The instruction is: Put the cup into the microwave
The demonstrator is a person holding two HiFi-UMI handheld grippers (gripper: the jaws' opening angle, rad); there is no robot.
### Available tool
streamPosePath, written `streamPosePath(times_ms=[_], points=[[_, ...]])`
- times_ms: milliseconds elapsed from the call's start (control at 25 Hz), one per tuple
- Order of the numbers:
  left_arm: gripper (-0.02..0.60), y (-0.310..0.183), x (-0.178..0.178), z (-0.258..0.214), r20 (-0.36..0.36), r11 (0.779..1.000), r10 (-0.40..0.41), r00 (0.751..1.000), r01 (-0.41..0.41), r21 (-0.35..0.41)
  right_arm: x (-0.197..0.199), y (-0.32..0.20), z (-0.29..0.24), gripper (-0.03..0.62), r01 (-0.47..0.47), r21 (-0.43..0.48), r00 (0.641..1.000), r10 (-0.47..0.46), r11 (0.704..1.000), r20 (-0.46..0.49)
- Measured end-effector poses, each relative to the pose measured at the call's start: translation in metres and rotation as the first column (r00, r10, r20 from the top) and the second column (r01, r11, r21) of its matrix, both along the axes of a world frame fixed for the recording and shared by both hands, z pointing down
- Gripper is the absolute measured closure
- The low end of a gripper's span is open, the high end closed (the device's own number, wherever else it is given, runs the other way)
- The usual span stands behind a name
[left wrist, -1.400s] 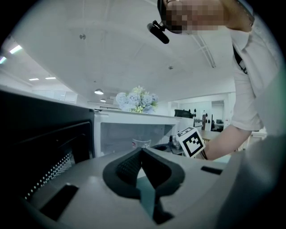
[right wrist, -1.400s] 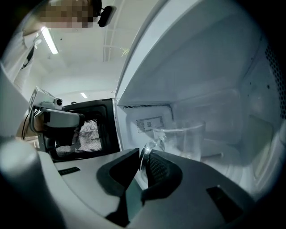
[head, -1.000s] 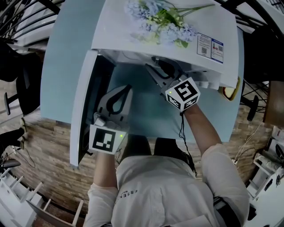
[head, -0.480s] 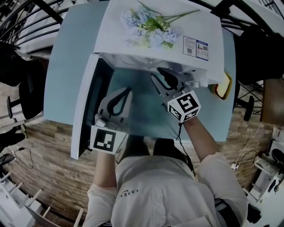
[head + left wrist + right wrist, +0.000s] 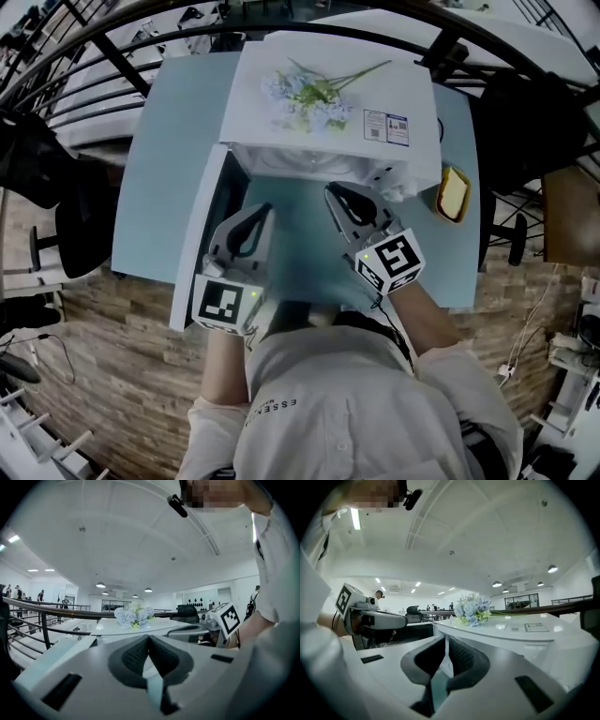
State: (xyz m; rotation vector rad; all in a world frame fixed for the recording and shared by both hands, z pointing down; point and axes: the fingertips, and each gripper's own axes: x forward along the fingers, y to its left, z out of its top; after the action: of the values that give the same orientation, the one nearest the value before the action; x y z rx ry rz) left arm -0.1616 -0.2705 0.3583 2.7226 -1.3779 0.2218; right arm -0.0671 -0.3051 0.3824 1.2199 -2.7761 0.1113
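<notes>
The white microwave stands on the pale blue table with its door swung open to the left. No cup shows in any view; the oven's inside is hidden under its top. My left gripper hovers in front of the opening, beside the door, its jaws together and empty. My right gripper hangs just outside the opening's right half. Its jaws are closing, nearly together, with nothing between them.
A bunch of pale blue flowers lies on the microwave's top. A yellow dish sits on the table to the right of the oven. Black railings and office chairs surround the table.
Both grippers have drawn back from the microwave's opening and risen. The right gripper's jaws, wide apart inside the opening before, have come nearly together.
</notes>
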Motion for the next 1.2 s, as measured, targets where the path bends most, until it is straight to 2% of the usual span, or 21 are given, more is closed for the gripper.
streamPosePath(times_ms=[320,760,1200], points=[[0.58,0.009,-0.007,-0.01,0.062,0.998,0.05,0.997,-0.052,0.038,-0.003,0.025,-0.041,0.577,-0.024,0.045,1.0,0.024,0.999,0.014],[0.58,0.006,-0.005,-0.031,0.052,0.987,0.124,0.991,-0.129,0.096,0.001,0.034,-0.057,0.578,-0.12,0.083,0.992,0.116,0.989,0.055],[0.58,0.003,-0.007,-0.029,0.036,0.986,0.142,0.989,-0.145,0.083,-0.001,0.037,-0.057,0.579,-0.119,0.098,0.992,0.115,0.988,0.046]])
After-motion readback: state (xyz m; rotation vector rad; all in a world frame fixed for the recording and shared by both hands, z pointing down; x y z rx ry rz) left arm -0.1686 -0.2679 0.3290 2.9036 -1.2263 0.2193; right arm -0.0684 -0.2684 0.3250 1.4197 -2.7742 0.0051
